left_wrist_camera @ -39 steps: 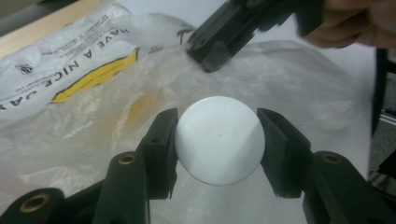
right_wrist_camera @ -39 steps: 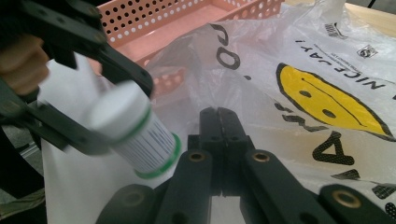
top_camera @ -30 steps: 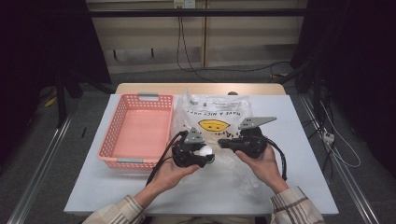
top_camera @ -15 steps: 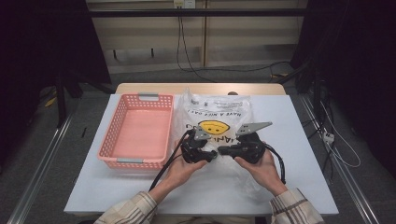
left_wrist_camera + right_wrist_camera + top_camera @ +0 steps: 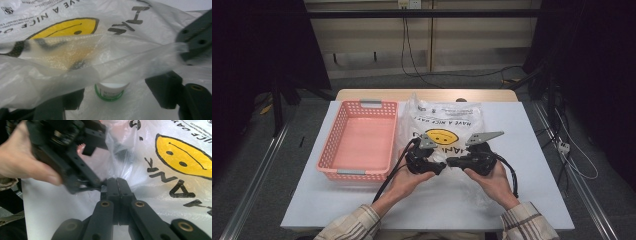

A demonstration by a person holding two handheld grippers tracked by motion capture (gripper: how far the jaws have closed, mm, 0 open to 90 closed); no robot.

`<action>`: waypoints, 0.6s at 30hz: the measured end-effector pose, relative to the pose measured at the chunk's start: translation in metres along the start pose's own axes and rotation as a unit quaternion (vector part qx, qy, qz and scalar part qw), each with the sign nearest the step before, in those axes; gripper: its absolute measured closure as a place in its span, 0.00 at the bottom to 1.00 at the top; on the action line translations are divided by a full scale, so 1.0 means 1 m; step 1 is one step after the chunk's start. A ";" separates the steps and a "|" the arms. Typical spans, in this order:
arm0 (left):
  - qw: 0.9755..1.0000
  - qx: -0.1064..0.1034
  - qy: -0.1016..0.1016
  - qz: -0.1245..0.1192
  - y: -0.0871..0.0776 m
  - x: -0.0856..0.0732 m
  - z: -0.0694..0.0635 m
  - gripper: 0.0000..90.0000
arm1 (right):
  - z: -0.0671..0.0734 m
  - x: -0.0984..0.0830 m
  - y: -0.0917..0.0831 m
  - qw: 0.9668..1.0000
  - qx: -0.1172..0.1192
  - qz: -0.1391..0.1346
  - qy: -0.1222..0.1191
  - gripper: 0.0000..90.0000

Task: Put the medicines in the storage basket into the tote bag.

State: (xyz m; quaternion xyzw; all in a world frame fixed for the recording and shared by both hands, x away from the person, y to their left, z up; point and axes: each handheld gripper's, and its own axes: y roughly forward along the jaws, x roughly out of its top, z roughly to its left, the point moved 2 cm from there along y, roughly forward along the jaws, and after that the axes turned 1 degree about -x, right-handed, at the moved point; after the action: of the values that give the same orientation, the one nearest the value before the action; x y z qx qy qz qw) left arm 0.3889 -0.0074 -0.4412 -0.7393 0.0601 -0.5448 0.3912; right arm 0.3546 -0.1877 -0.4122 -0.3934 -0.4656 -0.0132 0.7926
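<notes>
Left gripper (image 5: pixel 439 169) jaws opening | bag (image 5: pixel 447 120): green-rimmed bottle (image 5: pixel 110 91) inside

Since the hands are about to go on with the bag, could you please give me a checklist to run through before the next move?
1. Right gripper shut on the edge of the thin translucent plastic bag with the yellow smiley print: ok, its jaws are pressed together with film between them.
2. Left gripper free to act: ok, its jaws have just been opening and stand apart under a loose flap of film.
3. Bag mouth open: ok, a gap shows in the left gripper view.
4. Small white container with a green rim reachable inside: cannot tell, film partly covers it.
5. Pink plastic basket beside the bag ready: ok.
</notes>
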 end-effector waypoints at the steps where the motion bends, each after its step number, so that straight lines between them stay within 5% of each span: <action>1: 1.000 -0.003 0.002 -0.003 -0.003 0.000 -0.001 0.36 | -0.001 0.000 0.000 1.000 -0.001 0.000 0.000 1.00; 7: 1.000 -0.015 0.023 0.010 -0.021 -0.001 -0.005 0.30 | -0.002 0.000 -0.001 1.000 -0.003 -0.002 0.001 1.00; 18: 0.999 -0.027 0.036 -0.018 -0.057 -0.006 -0.009 0.26 | -0.009 -0.002 -0.006 1.000 -0.008 -0.007 0.006 1.00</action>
State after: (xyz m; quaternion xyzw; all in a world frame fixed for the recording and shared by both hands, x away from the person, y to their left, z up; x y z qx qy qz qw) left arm 0.3590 0.0303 -0.4084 -0.7304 0.0751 -0.5763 0.3588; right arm 0.3579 -0.1983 -0.4130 -0.3963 -0.4634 -0.0248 0.7922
